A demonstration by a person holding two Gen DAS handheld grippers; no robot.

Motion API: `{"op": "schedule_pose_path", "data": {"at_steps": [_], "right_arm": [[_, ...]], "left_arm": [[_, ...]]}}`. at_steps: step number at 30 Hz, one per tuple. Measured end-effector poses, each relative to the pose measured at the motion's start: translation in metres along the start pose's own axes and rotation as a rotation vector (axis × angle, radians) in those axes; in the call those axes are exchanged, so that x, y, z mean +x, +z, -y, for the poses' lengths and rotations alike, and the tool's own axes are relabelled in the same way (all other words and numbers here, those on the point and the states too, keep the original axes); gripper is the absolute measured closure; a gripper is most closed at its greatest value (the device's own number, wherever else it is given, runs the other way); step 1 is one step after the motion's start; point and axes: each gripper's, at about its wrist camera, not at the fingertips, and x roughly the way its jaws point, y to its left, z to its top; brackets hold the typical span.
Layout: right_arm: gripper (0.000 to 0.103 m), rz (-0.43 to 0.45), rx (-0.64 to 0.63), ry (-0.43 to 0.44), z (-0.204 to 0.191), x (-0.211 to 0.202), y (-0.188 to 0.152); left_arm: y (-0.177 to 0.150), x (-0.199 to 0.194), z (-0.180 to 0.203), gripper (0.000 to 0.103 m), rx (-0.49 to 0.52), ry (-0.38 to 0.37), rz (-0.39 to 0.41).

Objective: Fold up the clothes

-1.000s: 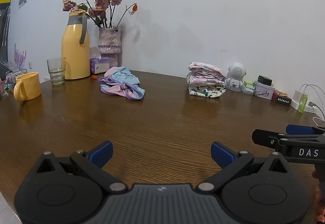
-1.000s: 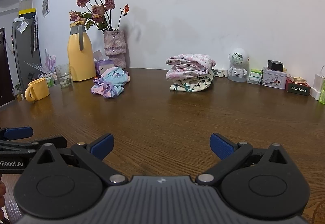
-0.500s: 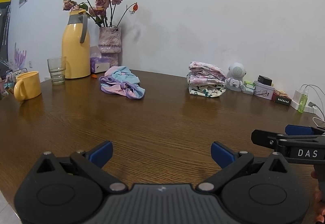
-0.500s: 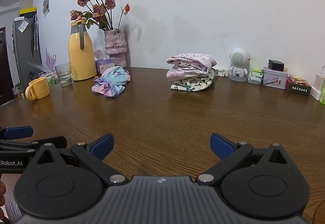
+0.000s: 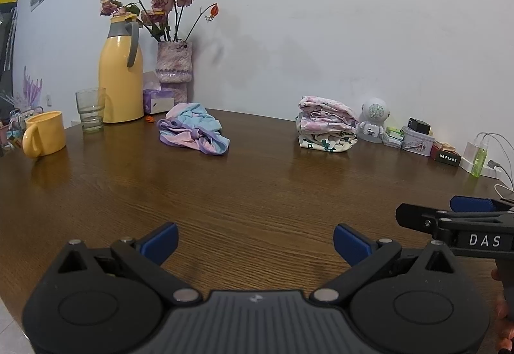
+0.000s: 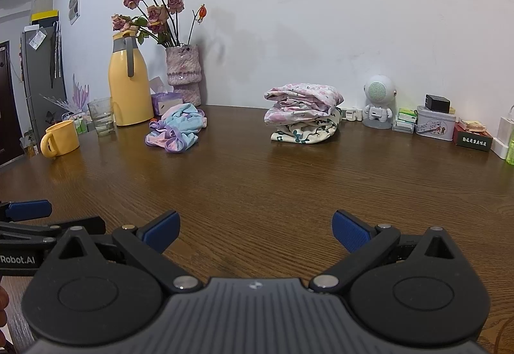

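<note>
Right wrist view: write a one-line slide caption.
Open right gripper hovers over the wooden table, facing a crumpled pastel garment and a folded stack.

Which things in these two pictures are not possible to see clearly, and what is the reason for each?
- Crumpled garment: what kind of clothing, both views; bunched up.
- Folded stack: number of pieces, both views; layers overlap.
- Dark box: its label, both views; too small.
- Right tongs: cut off by the left view's right edge.
- Left tongs: cut off by the right view's left edge.
</note>
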Motion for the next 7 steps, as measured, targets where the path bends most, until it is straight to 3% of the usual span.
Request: {"op": "schedule_pose_path", "data": {"at_steps": [7], "right_arm": [[0.000, -0.001, -0.004, 0.003, -0.0002, -0.0006, -0.0002]], "left_arm": [[0.0003, -0.0031, -0.0017, 0.000, -0.022, -0.010, 0.012]]}}
